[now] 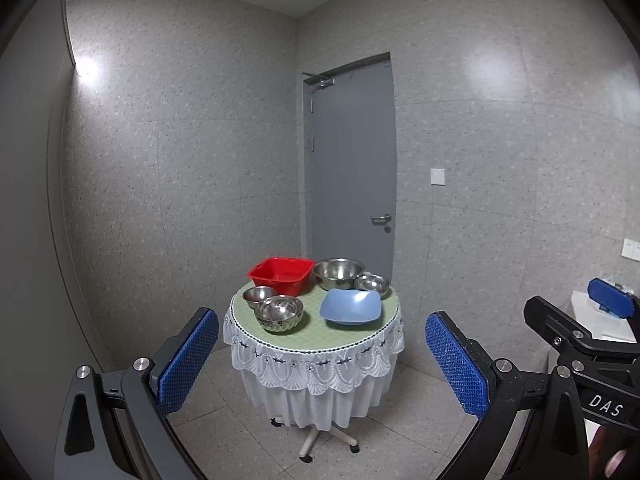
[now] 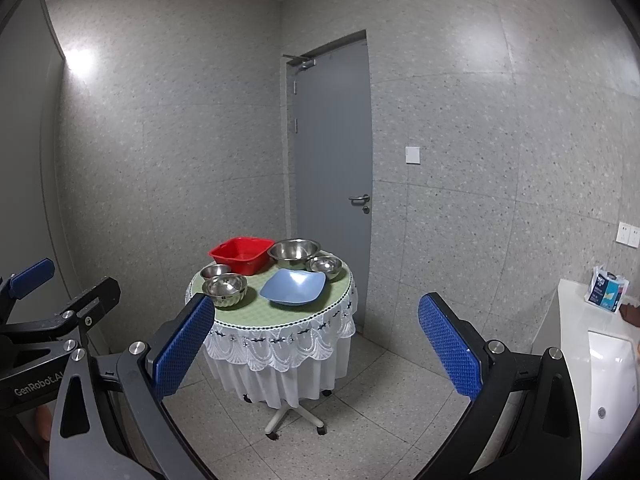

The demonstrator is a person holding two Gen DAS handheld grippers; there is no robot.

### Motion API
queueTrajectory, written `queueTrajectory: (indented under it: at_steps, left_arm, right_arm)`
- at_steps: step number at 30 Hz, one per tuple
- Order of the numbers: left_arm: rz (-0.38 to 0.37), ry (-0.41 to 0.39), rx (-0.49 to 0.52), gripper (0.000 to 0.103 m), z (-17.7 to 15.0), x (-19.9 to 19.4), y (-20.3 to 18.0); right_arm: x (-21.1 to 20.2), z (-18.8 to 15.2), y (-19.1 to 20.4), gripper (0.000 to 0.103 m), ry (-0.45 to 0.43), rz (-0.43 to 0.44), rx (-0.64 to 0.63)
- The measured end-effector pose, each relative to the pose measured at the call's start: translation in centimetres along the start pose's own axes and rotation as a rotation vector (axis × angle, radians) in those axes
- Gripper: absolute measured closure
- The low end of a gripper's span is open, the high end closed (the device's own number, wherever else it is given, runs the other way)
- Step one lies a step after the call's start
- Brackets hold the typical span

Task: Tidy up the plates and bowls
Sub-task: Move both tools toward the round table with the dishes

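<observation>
Both grippers' fingers [image 1: 188, 360] gape empty, well short of the table [image 1: 312, 344] bearing seemingly 4 steel bowls [image 1: 280, 312].

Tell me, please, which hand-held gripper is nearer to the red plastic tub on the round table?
Left, though only slightly. The left hand-held gripper faces the red plastic tub almost head-on; the right hand-held gripper stands further to the tub's right. Both are open, well short of the round table.

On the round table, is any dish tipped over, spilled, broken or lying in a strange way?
Nothing stands out. The red plastic basin, the blue square plate and the four steel bowls, such as the largest, all sit upright on the round lace-skirted table, apparently empty and undamaged.
</observation>
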State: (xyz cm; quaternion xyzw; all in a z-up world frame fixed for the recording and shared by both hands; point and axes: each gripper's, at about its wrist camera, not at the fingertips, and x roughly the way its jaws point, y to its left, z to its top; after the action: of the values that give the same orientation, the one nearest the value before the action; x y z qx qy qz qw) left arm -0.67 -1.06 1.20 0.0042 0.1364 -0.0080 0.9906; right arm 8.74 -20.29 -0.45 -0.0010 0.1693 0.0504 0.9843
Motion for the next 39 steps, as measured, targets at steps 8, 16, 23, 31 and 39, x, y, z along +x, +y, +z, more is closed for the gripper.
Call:
queueTrajectory:
  at_steps: [8,16,23,31,39]
  left_arm:
    - [0.002,0.003,0.001,0.001,0.0,0.1,-0.2]
    - [0.005,0.006,-0.001,0.001,0.1,0.4,-0.2]
    - [0.007,0.014,-0.004,0.001,0.3,1.4,-0.4]
    - [0.017,0.024,-0.004,0.001,0.8,3.5,-1.2]
    - [0.043,0.028,-0.004,0.001,1.3,6.8,-3.0]
  right_arm:
    - [0.1,-0.1,-0.2,0.000,0.002,0.003,0.003]
    - [0.9,-0.3,-0.3,0.000,0.008,0.006,0.003]
    - [1.5,-0.2,-0.5,0.000,0.013,0.011,0.005]
    - [3.1,-0.4,-1.0,0.000,0.018,0.025,0.006]
    - [5.5,-0.2,-1.9,0.000,0.021,0.055,-0.001]
